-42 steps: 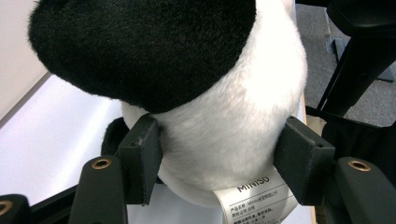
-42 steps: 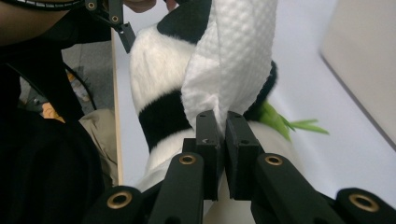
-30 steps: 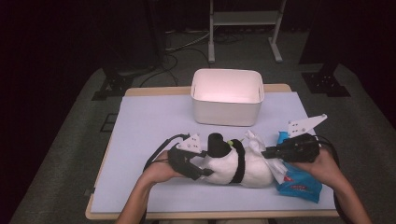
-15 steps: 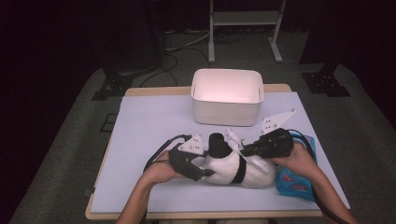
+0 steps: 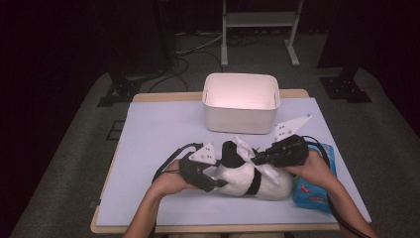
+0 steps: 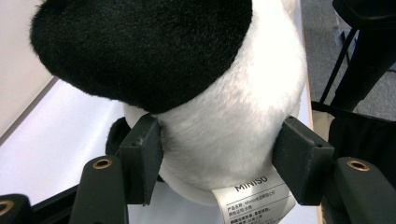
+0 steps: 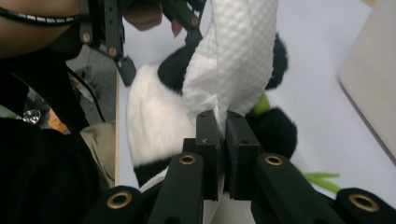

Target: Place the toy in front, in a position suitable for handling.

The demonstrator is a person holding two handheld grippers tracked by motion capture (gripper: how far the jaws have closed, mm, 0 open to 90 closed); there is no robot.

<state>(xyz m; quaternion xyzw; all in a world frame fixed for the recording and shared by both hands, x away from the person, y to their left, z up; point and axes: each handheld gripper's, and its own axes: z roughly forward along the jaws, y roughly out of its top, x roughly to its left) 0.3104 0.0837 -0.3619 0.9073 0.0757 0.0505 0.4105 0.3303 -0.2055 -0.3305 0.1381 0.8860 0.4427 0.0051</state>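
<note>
White-topped table (image 5: 158,148), one. White bin (image 5: 241,103), one, at far edge, middle. Plush panda (image 5: 247,176), one, near front edge, pinched across its body by left gripper (image 6: 219,154). Blue wipes pack (image 5: 314,191), one, front right corner. White wipe (image 7: 233,60), one, clamped in right gripper (image 7: 220,135), which has moved leftward over panda since a second ago.

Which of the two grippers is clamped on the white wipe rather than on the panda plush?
The right gripper: its jaws pinch the white wipe. The left gripper grips the panda plush.
</note>
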